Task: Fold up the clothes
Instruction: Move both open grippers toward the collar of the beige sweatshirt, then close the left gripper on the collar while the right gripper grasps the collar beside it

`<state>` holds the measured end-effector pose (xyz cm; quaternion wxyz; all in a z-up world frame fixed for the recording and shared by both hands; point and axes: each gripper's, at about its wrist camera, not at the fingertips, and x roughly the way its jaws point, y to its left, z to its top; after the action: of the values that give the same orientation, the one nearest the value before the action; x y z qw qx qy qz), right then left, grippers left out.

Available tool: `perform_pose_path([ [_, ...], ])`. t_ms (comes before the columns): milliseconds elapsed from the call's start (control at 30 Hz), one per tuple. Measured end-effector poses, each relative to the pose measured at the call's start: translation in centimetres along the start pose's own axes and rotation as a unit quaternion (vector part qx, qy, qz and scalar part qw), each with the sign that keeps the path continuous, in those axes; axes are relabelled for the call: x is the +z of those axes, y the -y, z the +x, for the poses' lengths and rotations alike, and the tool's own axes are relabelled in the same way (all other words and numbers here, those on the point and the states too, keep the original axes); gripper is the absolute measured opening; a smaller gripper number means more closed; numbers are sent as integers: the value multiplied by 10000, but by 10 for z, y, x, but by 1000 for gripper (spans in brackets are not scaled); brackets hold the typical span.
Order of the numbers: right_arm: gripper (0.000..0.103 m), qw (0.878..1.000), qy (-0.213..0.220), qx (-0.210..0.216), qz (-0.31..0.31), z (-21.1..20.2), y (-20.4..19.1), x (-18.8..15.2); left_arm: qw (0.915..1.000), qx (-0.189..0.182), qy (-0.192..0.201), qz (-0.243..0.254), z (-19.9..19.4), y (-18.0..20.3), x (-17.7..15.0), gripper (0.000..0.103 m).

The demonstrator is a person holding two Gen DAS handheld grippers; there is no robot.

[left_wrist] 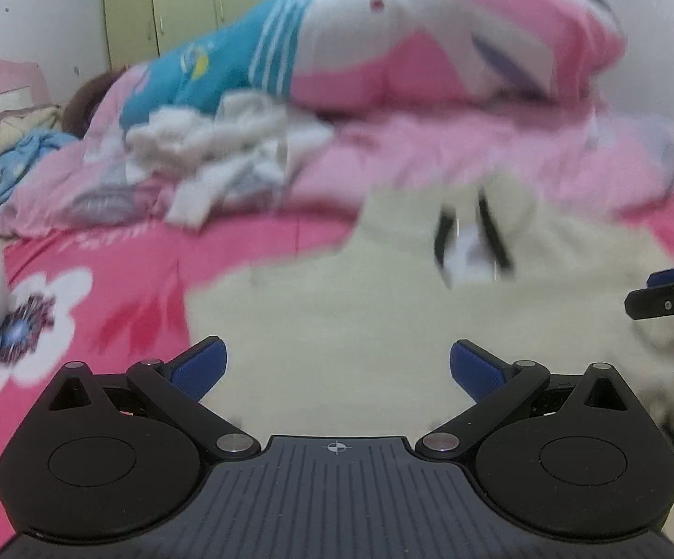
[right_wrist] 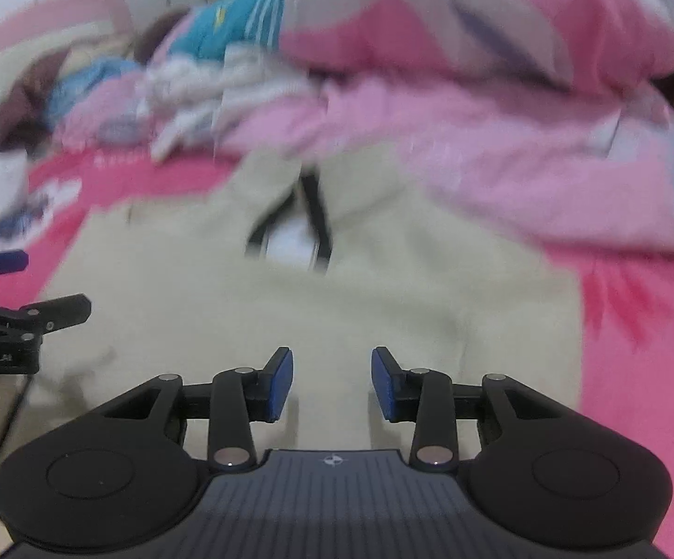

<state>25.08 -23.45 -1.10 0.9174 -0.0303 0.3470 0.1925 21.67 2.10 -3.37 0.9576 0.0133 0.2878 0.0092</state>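
Risk here lies mostly in the grab that has yet to come. The cream top [left_wrist: 383, 326] lies spread flat on the pink bed [left_wrist: 118, 289], collar and dark neck trim [right_wrist: 290, 228] pointing away toward the heaped quilt [right_wrist: 500, 158]. Both grippers hang above its near hem, empty: the left gripper [left_wrist: 338, 368] has its jaws spread wide with nothing between them, and the right gripper [right_wrist: 332, 384] has its jaws partly apart, also clear of the cloth.

Both views are smeared, so fine creases and the exact hem line are hard to read; a pinch aimed by guess could catch only the upper layer, or take the bedsheet with it, and the fold would drag the whole top askew. The two grippers sit near each other over the same edge, so uneven lifts would twist the fabric instead of laying it square. The quilt lies just beyond the collar, as does a loose white pile [left_wrist: 225, 149]; a fold carried too far could snag the quilt or bury the neckline under it.
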Motion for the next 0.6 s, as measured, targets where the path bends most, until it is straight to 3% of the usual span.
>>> perform_pose_path([
  [100, 46, 9986, 260, 163, 435, 5, 19, 38, 9982, -429, -8, -430, 20, -11, 36, 103],
  [167, 53, 9956, 348, 257, 827, 19, 35, 64, 9941, -734, -134, -791, 42, -17, 59, 101],
  [233, 60, 9906, 336, 399, 1265, 39, 51, 86, 9866, -1030, -350, -1219, 72, -20, 79, 98],
  [333, 60, 9769, 109, 644, 2033, 80, 77, 109, 9727, -1285, -620, -1829, 115, -23, 99, 96],
  [433, 60, 9683, -66, 707, 2397, 119, 87, 121, 9705, -1161, -794, -1958, 145, -16, 109, 87],
  [600, 60, 9675, -158, 576, 2456, 155, 86, 125, 9713, -802, -1097, -1952, 183, -5, 108, 64],
])
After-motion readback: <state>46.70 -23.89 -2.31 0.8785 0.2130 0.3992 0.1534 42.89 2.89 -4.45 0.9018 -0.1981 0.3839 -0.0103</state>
